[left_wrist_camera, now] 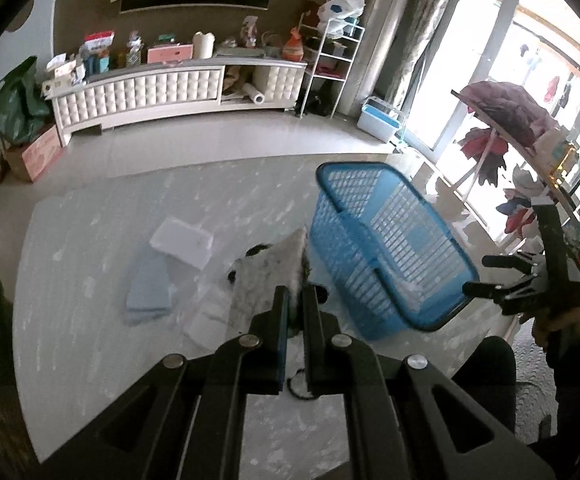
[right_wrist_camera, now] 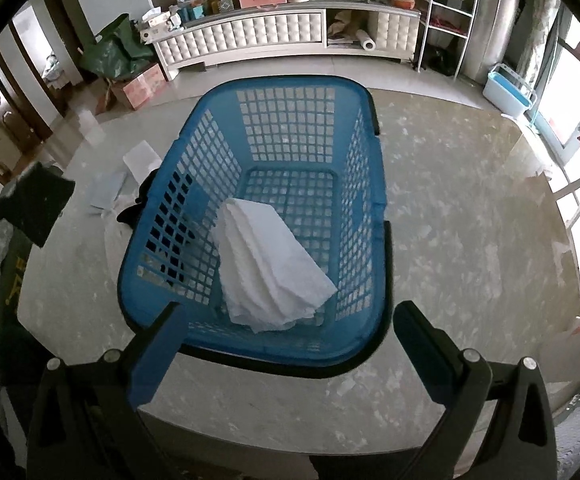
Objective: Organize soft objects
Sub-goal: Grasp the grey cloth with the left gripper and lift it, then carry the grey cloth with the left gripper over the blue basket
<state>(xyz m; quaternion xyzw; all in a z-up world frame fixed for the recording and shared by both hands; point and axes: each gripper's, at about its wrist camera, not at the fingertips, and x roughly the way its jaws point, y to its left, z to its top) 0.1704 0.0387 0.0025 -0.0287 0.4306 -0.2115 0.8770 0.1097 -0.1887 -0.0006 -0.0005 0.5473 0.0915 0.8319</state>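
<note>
Grey-white cloth (left_wrist_camera: 268,276) hung pinched in my left claw (left_wrist_camera: 296,300), above bench (left_wrist_camera: 90,360), left of blue basket (left_wrist_camera: 390,248). White folded towel (right_wrist_camera: 270,264) lay inside basket, on its floor. My right claw (right_wrist_camera: 286,332) hovered spread wide over basket's near rim, holding nothing. Pale blue cloth (left_wrist_camera: 148,284) and white pad (left_wrist_camera: 182,242) lay on bench beyond.
</note>
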